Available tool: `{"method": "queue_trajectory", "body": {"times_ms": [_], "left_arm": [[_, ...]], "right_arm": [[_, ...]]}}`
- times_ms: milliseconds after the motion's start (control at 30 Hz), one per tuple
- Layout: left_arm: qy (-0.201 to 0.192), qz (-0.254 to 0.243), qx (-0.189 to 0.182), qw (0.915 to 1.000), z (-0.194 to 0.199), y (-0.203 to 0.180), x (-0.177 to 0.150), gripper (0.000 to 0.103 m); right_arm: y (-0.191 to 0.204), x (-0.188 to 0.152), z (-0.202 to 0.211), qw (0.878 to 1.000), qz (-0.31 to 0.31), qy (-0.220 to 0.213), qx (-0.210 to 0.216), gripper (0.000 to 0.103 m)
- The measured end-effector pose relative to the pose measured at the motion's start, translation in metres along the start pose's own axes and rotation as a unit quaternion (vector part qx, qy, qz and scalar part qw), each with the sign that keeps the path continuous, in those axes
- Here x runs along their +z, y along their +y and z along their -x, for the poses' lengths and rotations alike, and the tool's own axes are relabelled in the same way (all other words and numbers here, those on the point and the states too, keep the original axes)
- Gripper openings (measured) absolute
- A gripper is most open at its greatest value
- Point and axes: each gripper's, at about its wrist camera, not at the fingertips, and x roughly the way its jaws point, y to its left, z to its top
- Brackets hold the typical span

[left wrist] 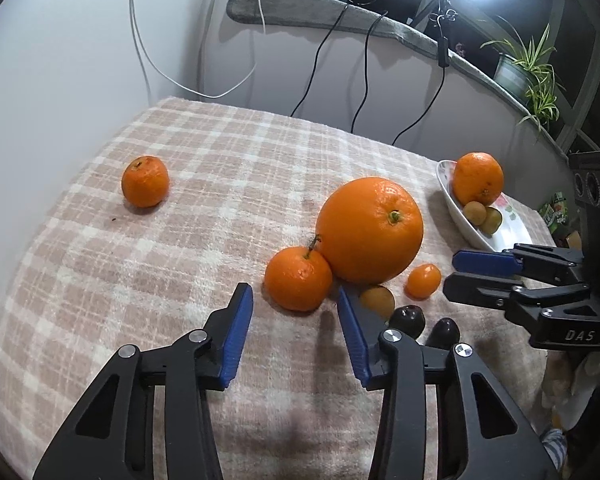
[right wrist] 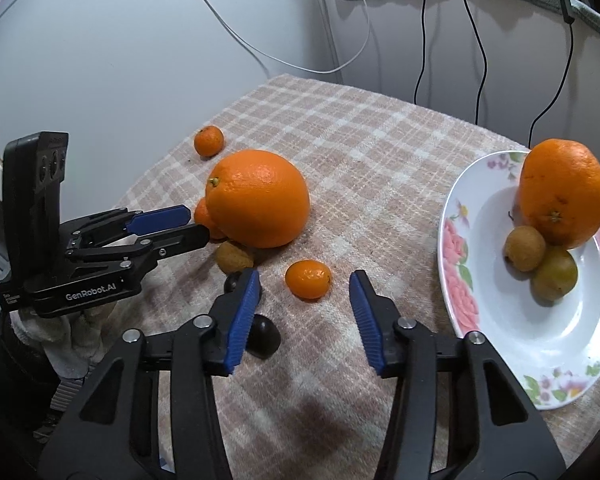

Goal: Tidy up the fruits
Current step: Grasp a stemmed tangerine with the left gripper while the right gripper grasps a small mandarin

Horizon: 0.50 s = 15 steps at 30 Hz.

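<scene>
A big orange (left wrist: 370, 230) (right wrist: 260, 198) lies mid-table with a mandarin (left wrist: 298, 278) touching it. My left gripper (left wrist: 296, 300) is open and empty just in front of that mandarin. A kumquat (right wrist: 308, 279) (left wrist: 423, 281) lies just ahead of my open, empty right gripper (right wrist: 304, 280). A tan fruit (right wrist: 233, 257) and two dark plums (left wrist: 407, 321) (right wrist: 263, 336) lie nearby. A lone mandarin (left wrist: 145, 181) (right wrist: 209, 141) sits far left. The flowered plate (right wrist: 472, 300) (left wrist: 466, 230) holds an orange (right wrist: 562, 198) and two small yellowish fruits (right wrist: 526, 249).
A pink checked cloth (left wrist: 204, 184) covers the table. Cables (right wrist: 476, 40) hang down the wall behind. A potted plant (left wrist: 534, 72) stands on a ledge at the back right. The other gripper shows in each view, the right one (left wrist: 452, 272) and the left one (right wrist: 198, 224).
</scene>
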Motion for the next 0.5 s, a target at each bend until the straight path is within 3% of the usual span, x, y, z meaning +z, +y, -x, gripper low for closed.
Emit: {"method": "queue_trajectory", "body": {"times_ms": [500], "left_arm": [[0.015, 0.004, -0.011, 0.9998, -0.015, 0.003, 0.008, 0.041]], "right_arm": [[-0.003, 0.0, -0.018, 1.0, -0.01, 0.02, 0.005, 0.044]]}}
